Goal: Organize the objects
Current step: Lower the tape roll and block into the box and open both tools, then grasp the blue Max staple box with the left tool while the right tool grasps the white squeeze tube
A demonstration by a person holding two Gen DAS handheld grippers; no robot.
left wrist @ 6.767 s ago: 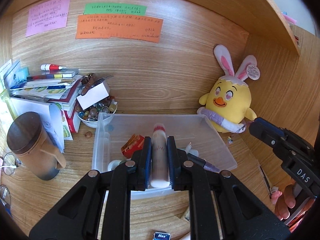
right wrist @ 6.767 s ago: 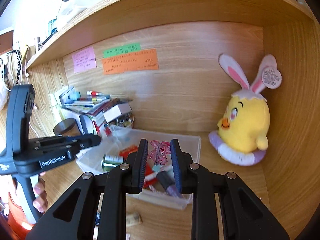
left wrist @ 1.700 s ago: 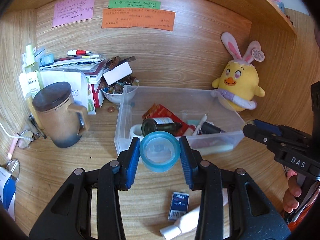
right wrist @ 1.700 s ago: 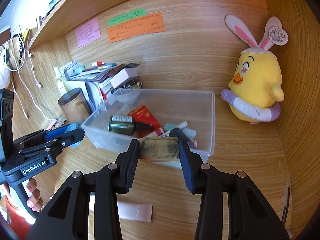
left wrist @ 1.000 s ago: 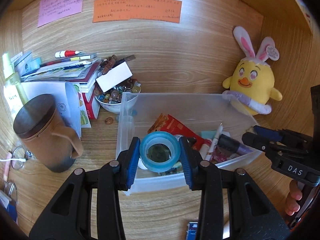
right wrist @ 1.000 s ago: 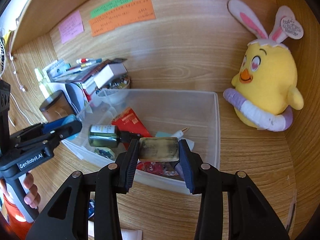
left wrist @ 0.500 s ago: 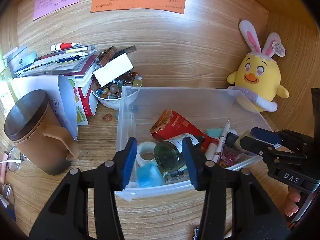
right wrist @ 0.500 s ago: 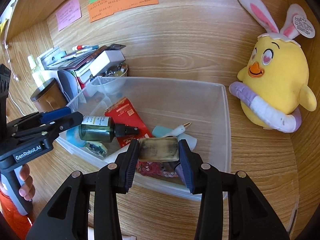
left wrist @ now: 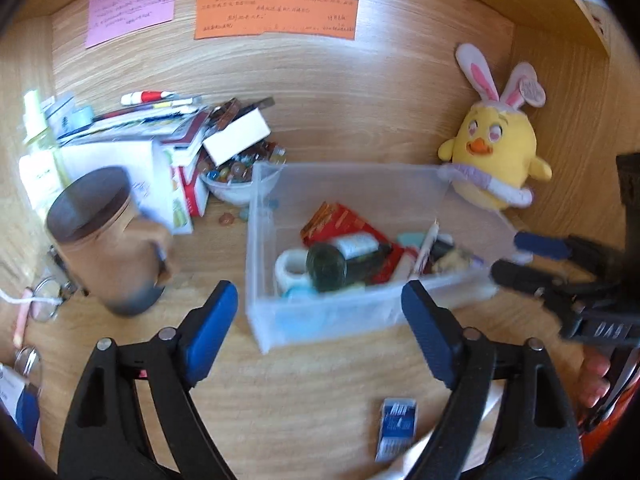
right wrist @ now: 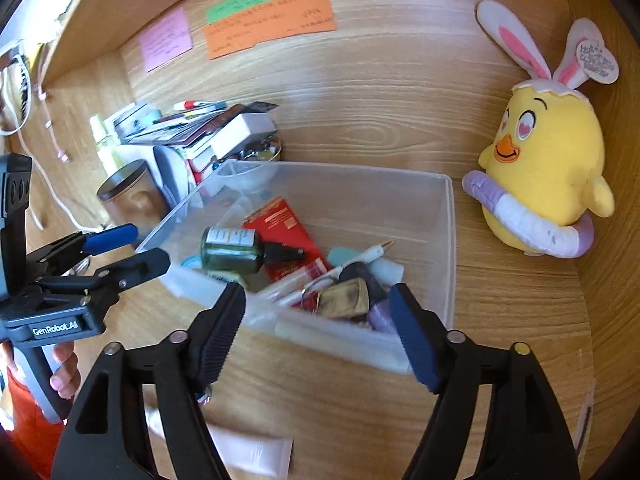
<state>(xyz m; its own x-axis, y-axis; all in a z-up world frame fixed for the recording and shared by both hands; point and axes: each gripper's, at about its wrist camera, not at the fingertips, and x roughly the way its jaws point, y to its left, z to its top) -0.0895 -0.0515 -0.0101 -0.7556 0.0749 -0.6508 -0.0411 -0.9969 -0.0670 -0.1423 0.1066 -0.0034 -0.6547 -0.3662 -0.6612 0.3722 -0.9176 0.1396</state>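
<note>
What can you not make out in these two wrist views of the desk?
- Handwriting on the orange paper note: too small and blurred, both views.
- Contents at the near left corner of the clear plastic bin: smeared by motion blur, left view.
- White tube on the desk: partly hidden behind the right gripper and cut by the bottom edge.

Black tongs [left wrist: 320, 322], blue pads [left wrist: 208, 330], silver screws.

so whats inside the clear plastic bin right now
The clear bin holds a green bottle lying on a red packet, a gold pouch, a white pen and tape rolls; things beneath stay hidden.
</note>
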